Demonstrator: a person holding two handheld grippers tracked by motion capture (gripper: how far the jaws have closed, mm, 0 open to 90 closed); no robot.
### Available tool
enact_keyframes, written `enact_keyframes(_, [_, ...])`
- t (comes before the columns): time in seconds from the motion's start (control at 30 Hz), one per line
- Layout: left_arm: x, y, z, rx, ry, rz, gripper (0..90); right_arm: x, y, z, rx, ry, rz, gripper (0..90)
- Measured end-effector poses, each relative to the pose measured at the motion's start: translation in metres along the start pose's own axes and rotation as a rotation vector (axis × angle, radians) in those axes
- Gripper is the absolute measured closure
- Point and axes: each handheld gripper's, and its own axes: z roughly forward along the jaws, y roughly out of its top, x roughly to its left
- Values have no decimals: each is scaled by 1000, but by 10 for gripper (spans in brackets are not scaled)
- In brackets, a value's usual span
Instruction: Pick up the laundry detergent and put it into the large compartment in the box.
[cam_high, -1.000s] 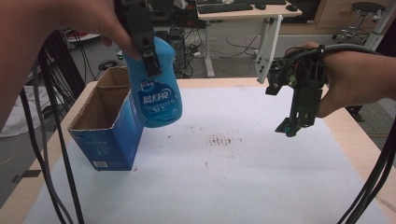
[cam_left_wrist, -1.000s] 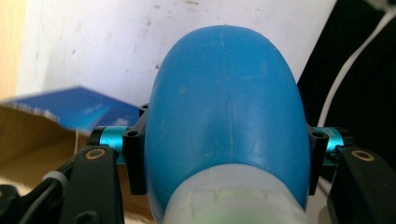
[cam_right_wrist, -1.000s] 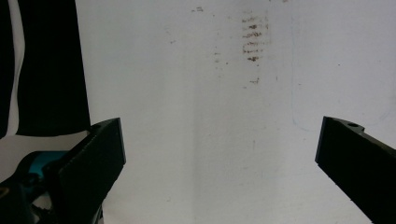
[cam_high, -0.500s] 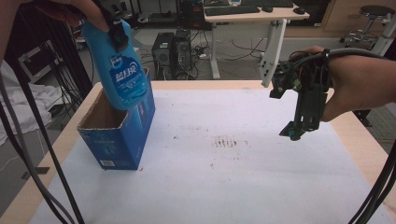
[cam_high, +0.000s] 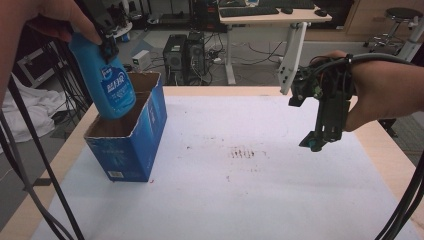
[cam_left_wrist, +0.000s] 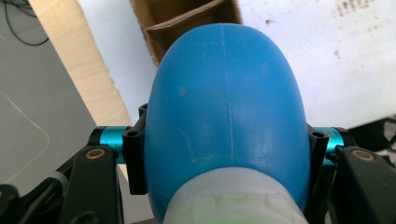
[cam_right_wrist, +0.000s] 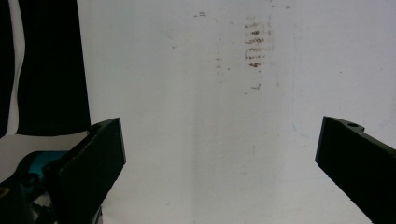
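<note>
Table (cam_high: 60, 165): pale wood edge, covered by a white sheet (cam_high: 240, 200) with a patch of brown smudges (cam_high: 247, 152) near the middle; same smudges in the right gripper view (cam_right_wrist: 254, 44).

Open blue cardboard box (cam_high: 130, 145) stands upright at the sheet's left side, small barcode label low on its near face.

Left gripper (cam_high: 107, 45): jaws clamped on a blue plastic bottle (cam_high: 112, 85), held tilted, base dipping into the box mouth. Bottle label white-on-blue, print too blurred to read.

Right gripper (cam_high: 312, 142): hangs above the sheet's right side, well apart from the box, jaws wide open, nothing between them.

Beyond the table: computer towers (cam_high: 185, 55), cables on the floor, a desk (cam_high: 260, 12) with a keyboard, a stool (cam_high: 400, 15).
</note>
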Motion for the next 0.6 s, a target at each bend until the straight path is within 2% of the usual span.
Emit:
enact_keyframes(0.07, [1, 1, 5, 2, 4, -1, 381, -1, 0, 0, -2, -1, -3, 7])
enact_keyframes(0.23, [2, 2, 18, 10, -16, 3, 381, -1, 0, 0, 2, 0, 4, 7])
enact_keyframes(0.3, [3, 4, 30, 25, -27, 22, 381, 0, 1, 0, 1, 1, 0, 6])
enact_keyframes(0.33, [3, 4, 30, 25, -27, 22, 381, 0, 1, 0, 1, 1, 0, 6])
enact_keyframes(0.4, [2, 5, 44, 35, -29, 77, 380, 0, 1, 0, 6, 0, 5, 7])
enact_keyframes(0.43, [2, 5, 44, 35, -29, 77, 381, 0, 1, 0, 6, 0, 5, 7])
enact_keyframes(0.47, [1, 6, 55, 45, -37, 119, 381, 0, 1, 0, 6, -5, 4, 7])
enact_keyframes(0.53, [1, 6, 65, 49, -49, 153, 381, 1, 0, 0, 6, -3, -2, 6])
enact_keyframes(0.6, [1, 6, 70, 53, -55, 163, 381, 1, 0, -1, 6, -4, -2, 7])
